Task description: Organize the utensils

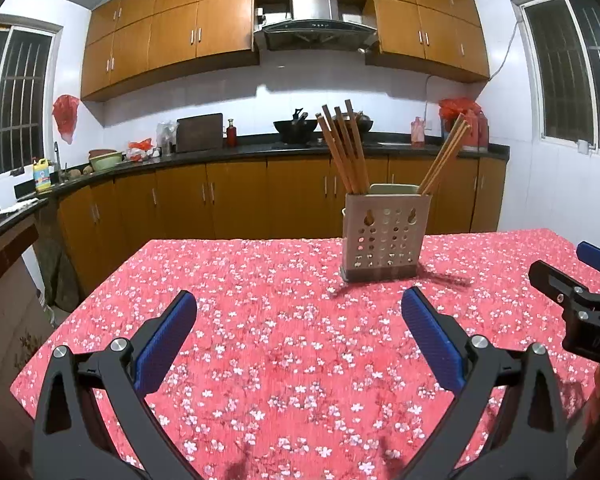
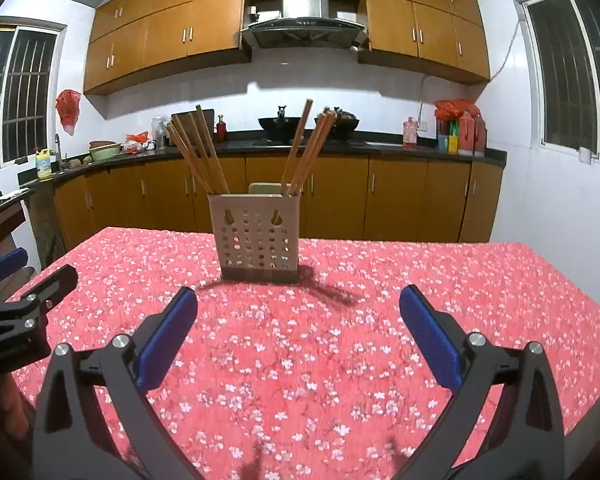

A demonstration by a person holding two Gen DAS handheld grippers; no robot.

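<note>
Now, with both the left gripper (image 1: 299, 334) and the right gripper (image 2: 298, 334) spread wide and empty, aim for the chopsticks (image 2: 204, 152) fanned in the holder (image 2: 256, 236) at center frame on the tablecloth (image 2: 380, 320), approaching slowly to avoid tipping.

Red tablecloth (image 2: 380, 340) with white blossoms, beige perforated holder (image 2: 256, 236), tan chopsticks (image 2: 204, 156), blue gripper pads (image 2: 166, 338)

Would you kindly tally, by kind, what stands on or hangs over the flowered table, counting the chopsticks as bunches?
Perforated utensil holder: 1
Chopstick bunches, left bunch and right bunch: 2
Claws, left claw and right claw, both open and empty: 2
Total: 5
</note>
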